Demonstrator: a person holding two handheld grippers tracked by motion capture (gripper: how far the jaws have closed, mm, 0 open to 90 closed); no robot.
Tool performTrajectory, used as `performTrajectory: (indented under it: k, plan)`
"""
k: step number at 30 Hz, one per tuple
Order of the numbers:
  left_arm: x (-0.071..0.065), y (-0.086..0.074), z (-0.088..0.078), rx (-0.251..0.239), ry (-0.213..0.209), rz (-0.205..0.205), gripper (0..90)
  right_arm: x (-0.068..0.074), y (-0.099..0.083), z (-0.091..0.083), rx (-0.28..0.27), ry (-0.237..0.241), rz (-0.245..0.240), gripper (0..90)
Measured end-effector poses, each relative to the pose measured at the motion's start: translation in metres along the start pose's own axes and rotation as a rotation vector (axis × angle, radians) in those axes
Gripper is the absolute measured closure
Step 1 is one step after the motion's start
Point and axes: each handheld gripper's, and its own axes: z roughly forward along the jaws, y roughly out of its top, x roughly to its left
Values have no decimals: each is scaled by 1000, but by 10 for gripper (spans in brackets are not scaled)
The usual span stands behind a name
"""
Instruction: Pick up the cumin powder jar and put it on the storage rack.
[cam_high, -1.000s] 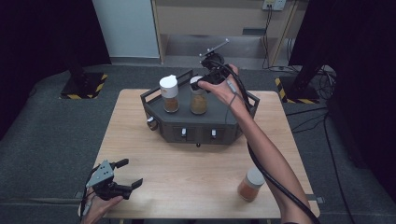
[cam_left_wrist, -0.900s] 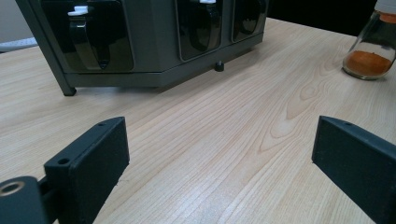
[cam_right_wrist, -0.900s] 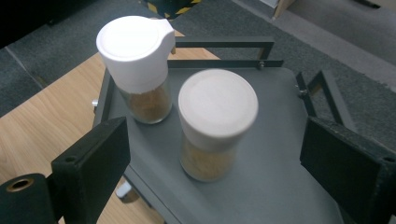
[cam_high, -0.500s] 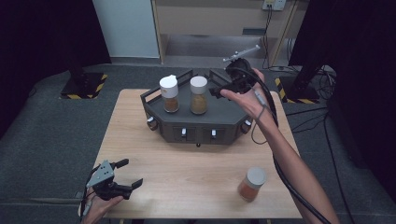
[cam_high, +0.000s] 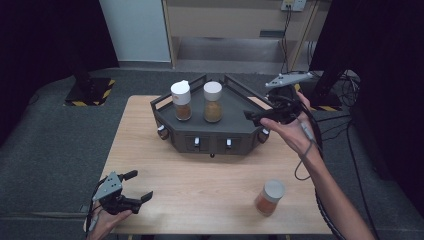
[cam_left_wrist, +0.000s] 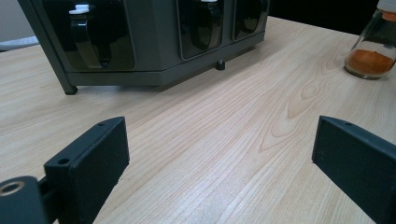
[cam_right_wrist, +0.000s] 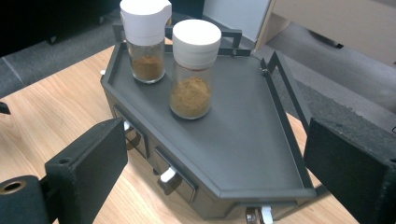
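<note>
Two jars already stand on the rack (cam_high: 235, 107), side by side at its back left: the flip-cap jar (cam_high: 181, 100) and, just right of it, the round-cap jar (cam_high: 213, 101), both upright and both holding brown spice. Judging from that, you are loading jars onto the rack, and two are done.

One is left. The third jar (cam_high: 269, 198), with orange powder, stands upright on the table (cam_high: 200, 185) near its front right edge, well apart from the rack. The left gripper view catches it at the far right (cam_left_wrist: 376, 46).

Your right gripper (cam_high: 265, 116) hangs off the right end of the rack, above the table. Its jaws have just been opening and now stand wide with nothing between them; the right gripper view looks down over the rack (cam_right_wrist: 261, 154) and the two jars (cam_right_wrist: 144, 39) (cam_right_wrist: 194, 67) from that side. It is free to fetch the last jar, which sits nearer you than the gripper does.

Your left gripper (cam_high: 131, 186) rests low at the front left corner of the table, jaws spread and empty, pointing across the wood toward the rack front (cam_left_wrist: 154, 42).

There is bare room on the rack's right half, so the remaining jar should fit beside the round-cap one.
</note>
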Motion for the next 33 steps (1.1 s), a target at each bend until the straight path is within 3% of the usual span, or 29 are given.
performTrajectory:
  k: [5, 8, 14, 28, 33]
  plan:
    - [0, 0, 0, 1, 0, 1, 30, 7, -24, -19, -22, -32, 0, 62]
    - [-1, 0, 0, 0, 1, 0, 30, 5, -42, -29, -46, -26, 24, 62]
    - [-1, 0, 0, 1, 3, -1, 30, 9, -78, -46, -82, -57, 60, 62]
    - [-2, 0, -1, 0, 11, -7, 30, 13, -153, -64, -116, -97, 148, 43]
    - [-4, 0, -1, 1, 13, -6, 29, 21, -182, -67, -152, -150, 170, 22]
